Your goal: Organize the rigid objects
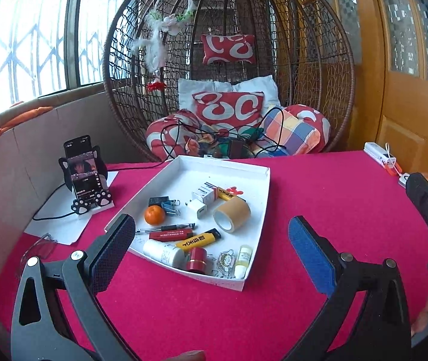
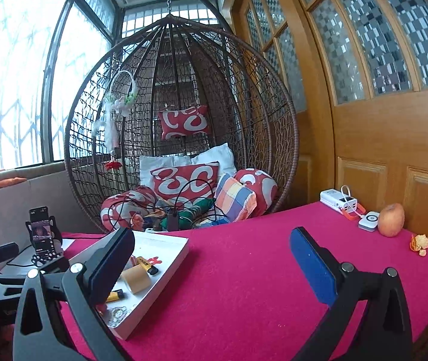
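Note:
A white tray [image 1: 260,198] on the red tablecloth holds several small objects: a tangerine [image 1: 154,214], a brown tape roll [image 1: 232,214], a white charger [image 1: 196,207], a yellow lighter [image 1: 198,239], a red cylinder [image 1: 196,259], a white bottle [image 1: 163,253], a pen [image 1: 165,228] and binder clips [image 1: 165,204]. My left gripper [image 1: 210,246] is open and empty, just in front of the tray. My right gripper [image 2: 214,266] is open and empty, right of the tray [image 2: 168,273]. The tape roll [image 2: 135,279] shows there too.
A phone on a stand [image 1: 89,177] is at the left with its cable. A power bank [image 2: 338,200], an apple [image 2: 390,220] and peel [image 2: 420,243] lie at the table's far right. A wicker hanging chair [image 2: 180,138] with cushions stands behind.

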A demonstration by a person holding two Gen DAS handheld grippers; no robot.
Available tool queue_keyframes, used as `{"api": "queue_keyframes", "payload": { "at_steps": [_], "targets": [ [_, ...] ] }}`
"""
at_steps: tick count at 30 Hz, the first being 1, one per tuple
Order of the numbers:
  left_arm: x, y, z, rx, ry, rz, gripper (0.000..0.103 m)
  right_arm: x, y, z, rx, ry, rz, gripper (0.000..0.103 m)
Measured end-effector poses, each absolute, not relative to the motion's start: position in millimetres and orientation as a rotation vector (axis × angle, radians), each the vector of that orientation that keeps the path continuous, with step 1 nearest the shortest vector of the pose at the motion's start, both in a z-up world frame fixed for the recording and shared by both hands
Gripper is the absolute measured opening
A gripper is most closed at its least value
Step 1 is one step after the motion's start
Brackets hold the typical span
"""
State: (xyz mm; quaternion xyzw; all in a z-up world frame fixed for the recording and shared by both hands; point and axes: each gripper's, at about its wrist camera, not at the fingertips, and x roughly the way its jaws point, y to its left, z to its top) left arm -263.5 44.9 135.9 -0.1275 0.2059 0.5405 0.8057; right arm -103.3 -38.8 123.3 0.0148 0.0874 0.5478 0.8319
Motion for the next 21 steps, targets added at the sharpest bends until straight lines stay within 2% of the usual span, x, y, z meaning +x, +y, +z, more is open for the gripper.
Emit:
{"api": "queue_keyframes", "payload": {
  "at_steps": [10,21],
  "targets": [
    [-271,31,142,-0.297,0.455,1.207,0.103,-110,-59,115,0.060,0.259,1.206,0.103],
    [-268,23,135,-0.308,0.498,1.207,0.103,-109,-70,116,0.087,0.256,1.186,0.103]
  ]
}}
